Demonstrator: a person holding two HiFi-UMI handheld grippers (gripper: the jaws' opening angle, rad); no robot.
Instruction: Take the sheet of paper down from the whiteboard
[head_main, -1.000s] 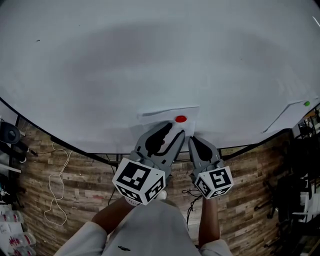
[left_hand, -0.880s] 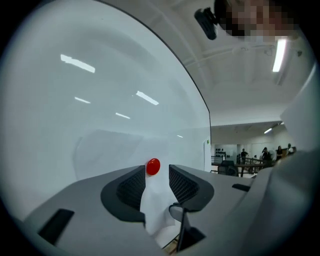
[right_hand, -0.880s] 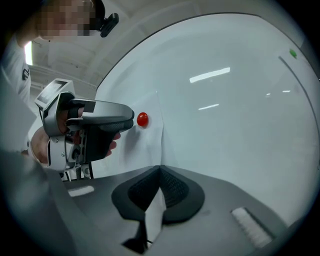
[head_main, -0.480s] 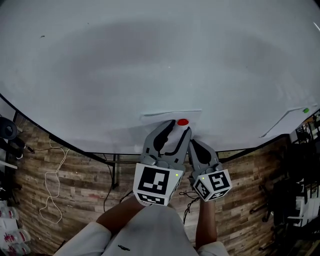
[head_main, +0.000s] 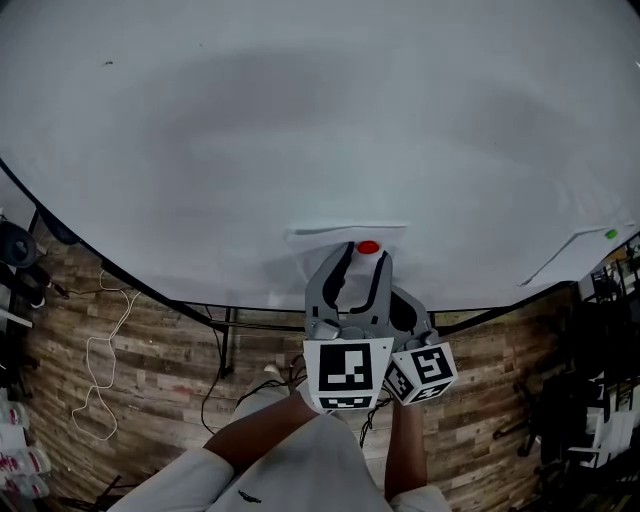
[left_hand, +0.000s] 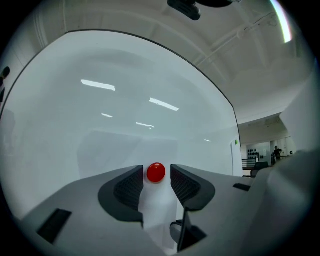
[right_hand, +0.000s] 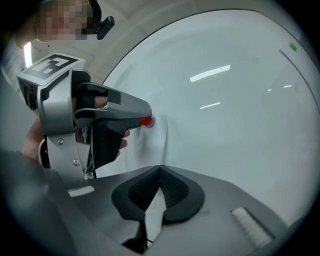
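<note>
A white sheet of paper hangs on the whiteboard, pinned by a round red magnet. My left gripper points level at the board. Its jaws are opening and stand either side of the magnet, with a thin gap at each pad, so nothing is gripped. Lower and to the right, my right gripper is half hidden behind the left one. In the right gripper view, the right gripper is shut on the sheet's lower edge. The left gripper's fingers show there, beside the magnet.
A second sheet with a green magnet hangs at the board's right end. The board's dark lower frame runs just under the grippers. Below it are wood-pattern floor and a loose white cable.
My left gripper has swung to the right, from left of the magnet to straight on it, and its jaws now straddle the magnet. The right gripper and the sheet have stayed put.
</note>
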